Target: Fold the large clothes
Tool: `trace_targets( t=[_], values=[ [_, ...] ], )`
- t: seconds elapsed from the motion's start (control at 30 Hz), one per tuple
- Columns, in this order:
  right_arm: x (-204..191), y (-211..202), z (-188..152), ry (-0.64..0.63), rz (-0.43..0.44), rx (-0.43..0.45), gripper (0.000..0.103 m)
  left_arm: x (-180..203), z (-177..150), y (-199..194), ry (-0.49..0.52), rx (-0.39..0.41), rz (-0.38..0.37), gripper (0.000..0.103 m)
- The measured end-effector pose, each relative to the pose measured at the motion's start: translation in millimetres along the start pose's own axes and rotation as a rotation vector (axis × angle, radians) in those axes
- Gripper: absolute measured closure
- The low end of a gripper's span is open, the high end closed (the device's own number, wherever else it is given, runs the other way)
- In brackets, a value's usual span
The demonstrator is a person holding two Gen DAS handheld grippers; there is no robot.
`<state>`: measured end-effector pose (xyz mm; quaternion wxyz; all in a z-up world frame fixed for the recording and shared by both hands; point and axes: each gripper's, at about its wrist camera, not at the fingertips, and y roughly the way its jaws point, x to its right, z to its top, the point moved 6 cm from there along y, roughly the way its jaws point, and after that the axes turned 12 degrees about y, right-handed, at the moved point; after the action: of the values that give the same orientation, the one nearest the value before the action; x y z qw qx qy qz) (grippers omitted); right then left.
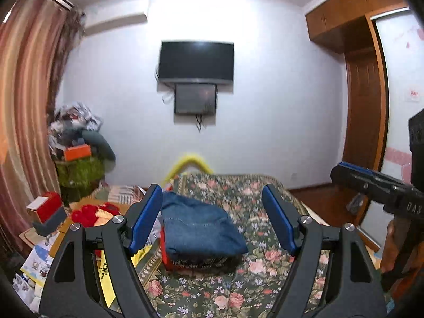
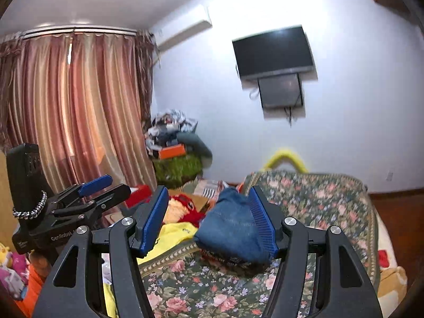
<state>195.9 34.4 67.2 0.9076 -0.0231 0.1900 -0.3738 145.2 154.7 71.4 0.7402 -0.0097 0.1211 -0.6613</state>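
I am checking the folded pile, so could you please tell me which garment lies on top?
The folded blue denim garment is on top; the red garment shows only as an edge underneath it.

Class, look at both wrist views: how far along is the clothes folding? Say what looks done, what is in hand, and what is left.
Done: the jeans lie folded on a small stack on the floral bedspread. In hand: nothing; the left gripper and right gripper are both open and empty, raised above the bed. Left: a yellow garment lies loose beside the stack, apparently unfolded, so it may be next.
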Motion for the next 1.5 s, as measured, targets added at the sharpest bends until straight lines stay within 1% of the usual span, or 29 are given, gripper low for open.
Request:
trace_targets(
  t=[0.03,0.07,0.1,0.17,0.2,0.23,0.33,0.37,0.43,0.57,1.03,1.2,1.5],
  values=[
    [-5,-6,-3,-0.009,-0.006,0.02,0.044,2,0,-7,-0.003,0.013,0.011,0.026],
    [-8,-10,-5,-0.014,-0.013,0.037,0.04,4,-1,-14,-0.006,0.027,0.022,0.026],
    [-11,-14,-8,-0.018,-0.024,0.053,0.032,7,-3,-21,-0.011,0.041,0.016,0.026],
    [-11,-18,-13,-0.014,-0.044,0.078,0.022,11,-7,-28,-0.017,0.055,0.013,0.025],
    [-13,-19,-16,-0.013,-0.057,0.093,0.02,11,-9,-31,-0.022,0.061,0.031,0.021],
    [-12,-21,-18,-0.012,-0.065,0.101,0.019,11,-11,-34,-0.028,0.065,0.047,0.014],
    [-11,-19,-22,-0.014,-0.094,0.102,0.009,11,-17,-39,-0.043,0.072,0.074,0.006],
    [-10,-18,-23,-0.015,-0.103,0.103,0.0,10,-18,-39,-0.046,0.07,0.08,0.004],
    [-9,-17,-24,-0.02,-0.126,0.109,0.0,10,-21,-39,-0.046,0.061,0.094,0.002],
    [-7,-16,-24,-0.011,-0.133,0.1,0.0,10,-25,-38,-0.032,0.046,0.112,0.002],
    [-5,-23,-31,-0.007,-0.144,0.093,0.0,13,-36,-31,-0.036,0.016,0.112,0.001],
    [-2,-24,-31,-0.009,-0.163,0.086,0.0,14,-39,-27,-0.035,0.003,0.101,0.001],
    [1,-26,-32,0.005,-0.173,0.077,0.0,15,-43,-19,-0.038,-0.025,0.087,0.001]
  ],
)
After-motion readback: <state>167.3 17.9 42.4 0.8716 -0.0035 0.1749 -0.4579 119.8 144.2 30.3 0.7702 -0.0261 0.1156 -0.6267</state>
